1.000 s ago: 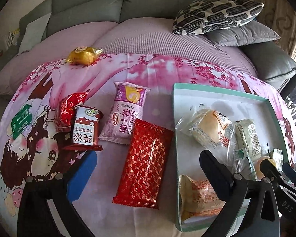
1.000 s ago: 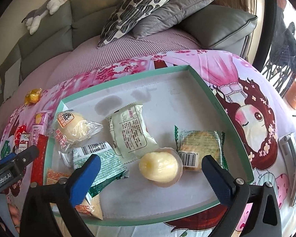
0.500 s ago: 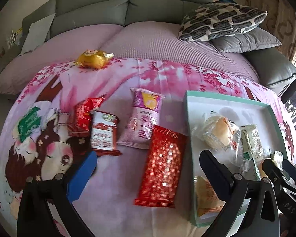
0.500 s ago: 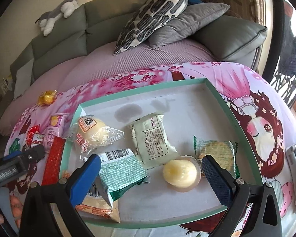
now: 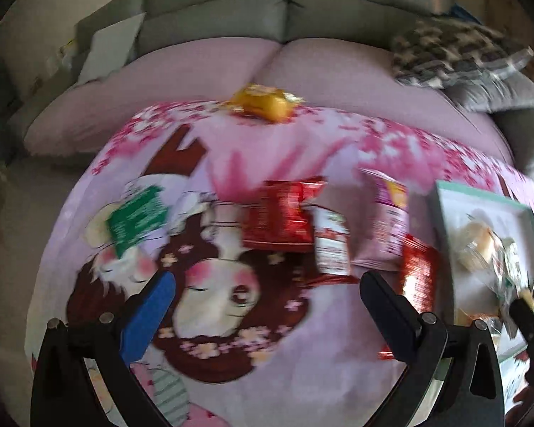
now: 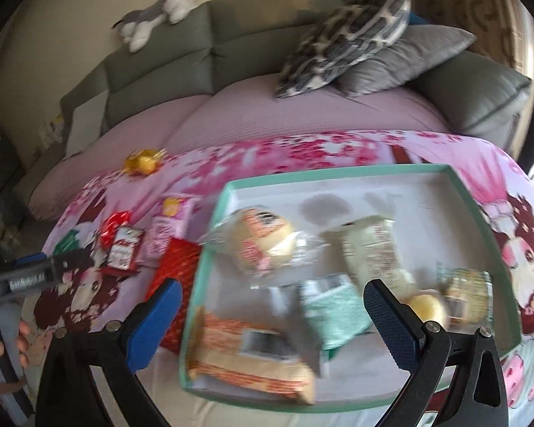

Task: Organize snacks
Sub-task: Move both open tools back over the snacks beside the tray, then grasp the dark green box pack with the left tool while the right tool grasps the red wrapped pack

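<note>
A mint-rimmed tray (image 6: pixel 480 210) (image 5: pixel 445 195) holds several wrapped snacks: a round bun (image 6: pixel 263 238), a pale green pack (image 6: pixel 370 252), a teal pack (image 6: pixel 331 306), an orange pack (image 6: pixel 245 352) and a yellow cake (image 6: pixel 427 307). On the pink cloth left of it lie a long red pack (image 5: pixel 418 277) (image 6: pixel 176 270), a pink wafer pack (image 5: pixel 388 227), a red-and-white pack (image 5: pixel 333 245), a red foil pack (image 5: pixel 284 213) and a far yellow snack (image 5: pixel 263 103) (image 6: pixel 142 162). My left gripper (image 5: pixel 267 306) is open above the cloth. My right gripper (image 6: pixel 272 323) is open over the tray's near part.
The cartoon-print cloth (image 5: pixel 231 156) covers a low table in front of a grey sofa (image 6: pixel 231 35) with a pink cover. Patterned and grey cushions (image 6: pixel 356 32) lie at the right, a plush toy (image 6: pixel 156 10) on the backrest. A hand (image 6: pixel 3 338) holds the left gripper's body (image 6: pixel 28 277).
Both views swung left and blurred. The left gripper moved left, from the long red pack toward the red foil and red-and-white packs. The right gripper shifted left across the tray. Both stayed open.
</note>
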A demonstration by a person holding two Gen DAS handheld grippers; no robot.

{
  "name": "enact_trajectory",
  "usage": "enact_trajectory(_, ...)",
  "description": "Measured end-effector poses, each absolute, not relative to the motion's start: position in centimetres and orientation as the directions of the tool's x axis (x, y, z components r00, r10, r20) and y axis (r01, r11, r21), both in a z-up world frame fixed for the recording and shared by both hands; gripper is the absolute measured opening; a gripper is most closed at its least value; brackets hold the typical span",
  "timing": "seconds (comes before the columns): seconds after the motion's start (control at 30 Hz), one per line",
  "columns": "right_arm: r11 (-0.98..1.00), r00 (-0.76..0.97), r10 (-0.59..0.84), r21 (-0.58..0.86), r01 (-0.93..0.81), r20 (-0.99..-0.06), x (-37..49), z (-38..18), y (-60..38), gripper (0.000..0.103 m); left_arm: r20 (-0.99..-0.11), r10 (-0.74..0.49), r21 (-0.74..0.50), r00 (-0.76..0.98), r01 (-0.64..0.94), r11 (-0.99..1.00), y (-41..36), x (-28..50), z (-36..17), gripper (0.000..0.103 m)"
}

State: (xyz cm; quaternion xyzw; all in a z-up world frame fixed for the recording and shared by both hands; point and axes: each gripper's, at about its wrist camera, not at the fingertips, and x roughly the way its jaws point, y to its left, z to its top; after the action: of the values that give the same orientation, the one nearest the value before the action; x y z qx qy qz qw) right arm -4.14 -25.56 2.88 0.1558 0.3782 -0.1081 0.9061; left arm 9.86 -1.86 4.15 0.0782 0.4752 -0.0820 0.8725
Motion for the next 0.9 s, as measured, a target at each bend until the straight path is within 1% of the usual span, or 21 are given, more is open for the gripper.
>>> enact_trajectory(0.37,0.964,0.681,-0.020,0.167,0.208,-0.732,-2.4,2.4,-20.7,0.103,-0.844,-0.040,-0.025,0.535,0.035,0.999,5.7,11.3,4.6,0.103)
enact_trajectory(0.67,0.979,0.670,0.014,0.148,0.143,-0.743,-1.0,2.2,-17.6,0.103,-0.847,-0.081,-0.071,0.525,0.039,0.997,7.2,12.6,4.2,0.103)
enact_trajectory(0.8,0.972,0.662,0.057,0.193,0.134,-0.748,-0.1,2.1,-16.7,0.103,-0.837,-0.068,-0.058,0.543,0.036,0.998,8.3,13.4,4.4,0.103)
enact_trajectory(0.9,0.967,0.658,0.079,0.218,0.132,-0.749,0.8,2.2,-16.1,0.103,-0.825,-0.089,-0.091,0.559,0.024,0.996,9.5,14.0,4.4,0.103)
